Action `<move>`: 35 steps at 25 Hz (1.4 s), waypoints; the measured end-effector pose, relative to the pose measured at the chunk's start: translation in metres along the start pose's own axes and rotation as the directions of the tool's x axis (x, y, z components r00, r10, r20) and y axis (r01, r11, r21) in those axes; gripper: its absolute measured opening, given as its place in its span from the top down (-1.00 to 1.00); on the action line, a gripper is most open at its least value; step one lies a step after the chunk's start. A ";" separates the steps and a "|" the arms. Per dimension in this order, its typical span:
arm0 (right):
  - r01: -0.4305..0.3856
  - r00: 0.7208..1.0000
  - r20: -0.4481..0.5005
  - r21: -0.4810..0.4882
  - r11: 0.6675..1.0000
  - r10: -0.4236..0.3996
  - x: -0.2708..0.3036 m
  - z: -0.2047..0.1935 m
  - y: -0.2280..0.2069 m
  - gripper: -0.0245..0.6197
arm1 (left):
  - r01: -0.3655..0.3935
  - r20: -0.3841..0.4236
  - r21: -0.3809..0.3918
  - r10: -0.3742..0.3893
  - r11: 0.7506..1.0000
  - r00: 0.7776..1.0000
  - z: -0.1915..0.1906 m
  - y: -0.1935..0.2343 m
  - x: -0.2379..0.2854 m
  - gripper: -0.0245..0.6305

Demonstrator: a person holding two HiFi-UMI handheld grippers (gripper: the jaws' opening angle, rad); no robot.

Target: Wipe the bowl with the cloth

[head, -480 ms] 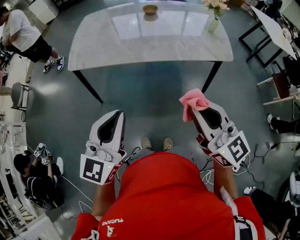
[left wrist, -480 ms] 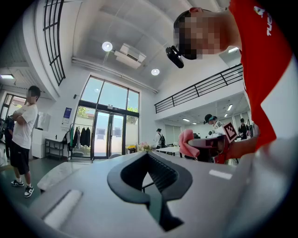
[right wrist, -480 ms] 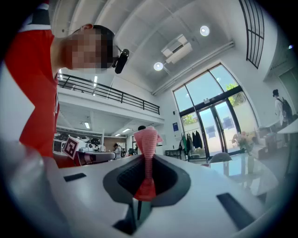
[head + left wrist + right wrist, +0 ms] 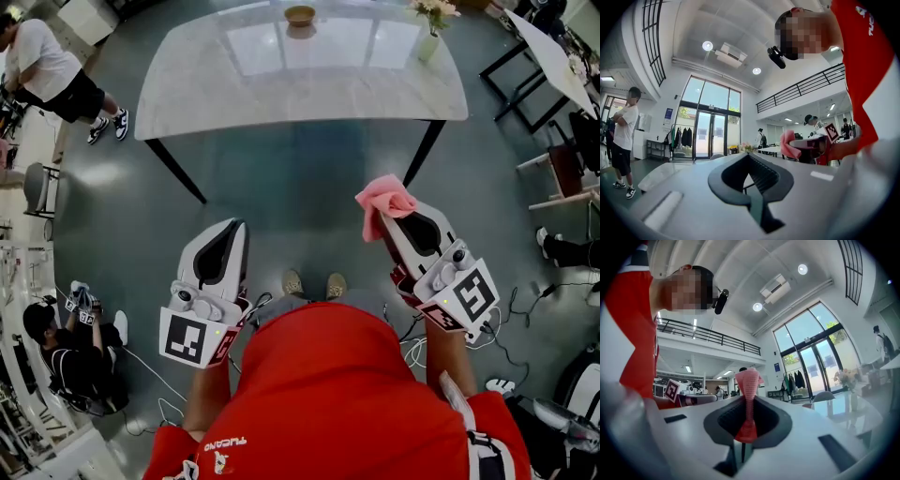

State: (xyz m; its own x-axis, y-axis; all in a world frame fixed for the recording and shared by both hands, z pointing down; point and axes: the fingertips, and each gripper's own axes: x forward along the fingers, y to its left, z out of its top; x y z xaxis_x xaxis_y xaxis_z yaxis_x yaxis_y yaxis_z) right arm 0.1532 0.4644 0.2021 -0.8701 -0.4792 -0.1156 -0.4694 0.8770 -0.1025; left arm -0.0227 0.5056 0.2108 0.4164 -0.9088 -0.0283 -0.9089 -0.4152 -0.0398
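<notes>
A small brown bowl [image 4: 300,15] sits at the far edge of a pale marble table [image 4: 309,94] in the head view. My right gripper [image 4: 386,208] is shut on a pink cloth [image 4: 384,201], which bunches beyond the jaw tips; in the right gripper view the pink cloth [image 4: 748,399] is pinched upright between the jaws. My left gripper [image 4: 240,226] is shut and holds nothing. Both grippers hang over the floor, well short of the table's near edge. The left gripper view looks upward and shows the right gripper and pink cloth [image 4: 787,144] to the right.
A vase of flowers [image 4: 429,28] stands at the table's far right. The table's dark legs [image 4: 178,173] slant outward. People stand and crouch at the left [image 4: 52,66], and chairs and desks [image 4: 553,84] crowd the right. The person's shoes [image 4: 314,286] are on grey floor.
The view has shifted slightly, so the table and bowl sit a little closer to the top edge. Both grippers keep their places and grips.
</notes>
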 end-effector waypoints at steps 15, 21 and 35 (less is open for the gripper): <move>-0.053 0.998 0.015 -0.003 0.999 0.053 -0.025 0.009 -0.033 0.86 | -0.067 0.022 0.046 0.066 0.997 0.998 0.012 -0.013 0.035 0.91; -0.059 0.998 0.023 0.016 0.998 0.059 -0.021 0.007 -0.044 0.86 | -0.084 0.005 0.060 0.084 0.995 0.996 0.013 -0.009 0.044 0.91; 0.007 1.000 0.002 -0.019 1.000 -0.007 0.065 0.010 -0.102 0.86 | -0.048 0.036 0.127 0.043 0.991 0.998 0.012 0.082 0.117 0.91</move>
State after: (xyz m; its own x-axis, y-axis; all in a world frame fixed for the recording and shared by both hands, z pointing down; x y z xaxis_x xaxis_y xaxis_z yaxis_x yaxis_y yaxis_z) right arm 0.1459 0.3436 0.1953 -0.8667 -0.4850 -0.1169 -0.4779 0.8744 -0.0841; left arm -0.0482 0.3652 0.1922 0.3772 -0.9238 -0.0655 -0.9171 -0.3627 -0.1652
